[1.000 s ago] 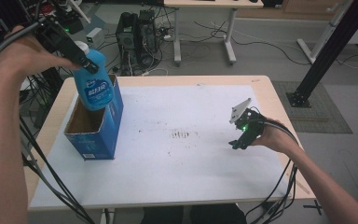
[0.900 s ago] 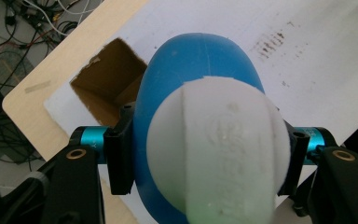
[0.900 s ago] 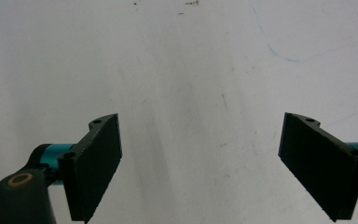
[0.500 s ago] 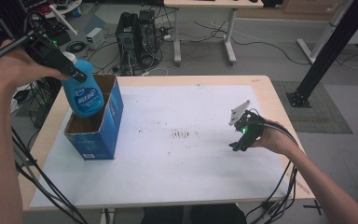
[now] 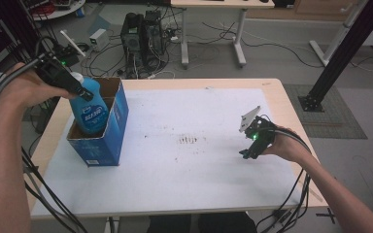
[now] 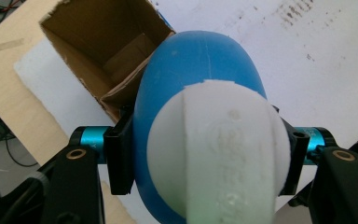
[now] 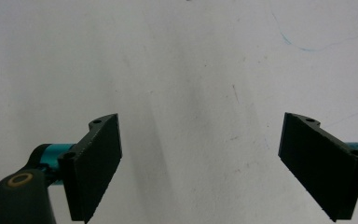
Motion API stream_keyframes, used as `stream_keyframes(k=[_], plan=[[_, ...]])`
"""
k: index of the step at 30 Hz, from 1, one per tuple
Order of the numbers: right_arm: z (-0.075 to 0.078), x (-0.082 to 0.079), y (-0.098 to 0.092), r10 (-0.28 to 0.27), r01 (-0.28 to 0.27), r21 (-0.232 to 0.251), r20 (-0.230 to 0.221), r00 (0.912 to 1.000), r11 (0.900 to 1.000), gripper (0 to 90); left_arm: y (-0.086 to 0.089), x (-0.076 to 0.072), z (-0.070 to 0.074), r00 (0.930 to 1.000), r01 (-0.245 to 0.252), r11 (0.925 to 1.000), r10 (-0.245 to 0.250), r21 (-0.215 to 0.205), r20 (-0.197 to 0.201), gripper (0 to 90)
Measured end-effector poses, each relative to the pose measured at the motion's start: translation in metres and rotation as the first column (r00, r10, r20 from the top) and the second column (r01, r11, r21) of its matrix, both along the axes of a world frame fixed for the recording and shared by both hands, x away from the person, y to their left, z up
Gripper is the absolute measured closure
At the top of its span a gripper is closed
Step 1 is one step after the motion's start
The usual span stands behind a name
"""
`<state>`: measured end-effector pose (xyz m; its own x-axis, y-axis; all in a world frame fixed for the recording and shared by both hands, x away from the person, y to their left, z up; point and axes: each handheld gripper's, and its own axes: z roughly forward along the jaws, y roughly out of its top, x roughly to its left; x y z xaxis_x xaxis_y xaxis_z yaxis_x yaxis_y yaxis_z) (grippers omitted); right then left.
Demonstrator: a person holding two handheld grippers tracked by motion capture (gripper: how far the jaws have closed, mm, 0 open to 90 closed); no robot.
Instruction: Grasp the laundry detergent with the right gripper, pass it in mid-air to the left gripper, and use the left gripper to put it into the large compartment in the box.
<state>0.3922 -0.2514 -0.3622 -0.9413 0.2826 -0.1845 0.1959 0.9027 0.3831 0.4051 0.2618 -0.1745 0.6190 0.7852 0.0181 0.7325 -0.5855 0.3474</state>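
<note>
The blue bottle (image 5: 91, 108) with its white cap (image 6: 219, 154) is standing partly inside the open blue cardboard box (image 5: 111, 131), its lower part below the box's rim and its shoulder and cap sticking up above it. The left gripper (image 5: 80, 91) is clamping the bottle's neck just under the cap, one black jaw pressing on each side, as the left gripper view is showing from above the box's brown inside. The left hand (image 5: 22, 90) is reaching in from the box's outer side, forearm raised and gripper slanting down toward the box. The box is sitting on a white sheet (image 5: 184, 165) covering the table (image 5: 281, 97). Well apart from the box, on the far side of the sheet, the right gripper (image 5: 246, 153) is resting low over the sheet in the right hand (image 5: 284, 145), its jaws spread wide with nothing between them.
</note>
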Motion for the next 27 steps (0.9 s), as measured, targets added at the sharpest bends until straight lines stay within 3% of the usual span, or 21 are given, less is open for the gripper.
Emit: stream_keyframes(k=[2,6,9,10,12,13,17,23,27], plan=[[0.000,-0.002,0.000,-0.024,0.023,-0.014,-0.028,0.9993,1.000,12.5,0.000,0.001,-0.006,0.9999,0.009,1.0000,-0.009,-0.002,-0.006,38.2],[-0.001,0.000,0.000,0.010,-0.011,-0.015,-0.019,0.9998,1.000,12.5,0.001,0.004,-0.019,0.9996,0.025,0.9997,-0.025,0.001,-0.015,38.2],[-0.003,-0.001,-0.001,0.001,-0.001,-0.013,-0.021,0.9998,1.000,12.5,0.001,0.006,-0.030,0.9988,0.043,0.9990,-0.043,0.005,-0.023,38.2],[-0.003,-0.003,-0.001,-0.024,0.022,-0.026,-0.043,0.9988,0.999,12.5,0.001,0.007,-0.034,0.9987,0.045,0.9990,-0.044,0.005,-0.026,38.2],[-0.005,-0.001,-0.001,-0.004,0.003,-0.022,-0.032,0.9995,1.000,12.5,0.001,0.009,-0.040,0.9981,0.052,0.9986,-0.052,0.007,-0.034,38.2],[-0.005,-0.003,-0.001,-0.031,0.030,-0.025,-0.052,0.9981,0.999,12.5,0.002,0.010,-0.043,0.9976,0.057,0.9983,-0.057,0.008,-0.039,38.2],[-0.007,0.000,-0.002,0.004,-0.005,-0.017,-0.025,0.9997,1.000,12.5,0.002,0.011,-0.053,0.9962,0.071,0.9973,-0.070,0.019,-0.051,38.2],[-0.008,-0.001,-0.002,-0.022,0.021,-0.025,-0.040,0.9990,0.999,12.5,0.001,0.010,-0.066,0.9943,0.092,0.9956,-0.090,0.021,-0.057,38.2],[-0.010,0.000,-0.001,-0.005,0.004,-0.025,-0.036,0.9994,1.000,12.5,0.001,0.010,-0.072,0.9915,0.114,0.9931,-0.112,0.029,-0.067,38.1]])
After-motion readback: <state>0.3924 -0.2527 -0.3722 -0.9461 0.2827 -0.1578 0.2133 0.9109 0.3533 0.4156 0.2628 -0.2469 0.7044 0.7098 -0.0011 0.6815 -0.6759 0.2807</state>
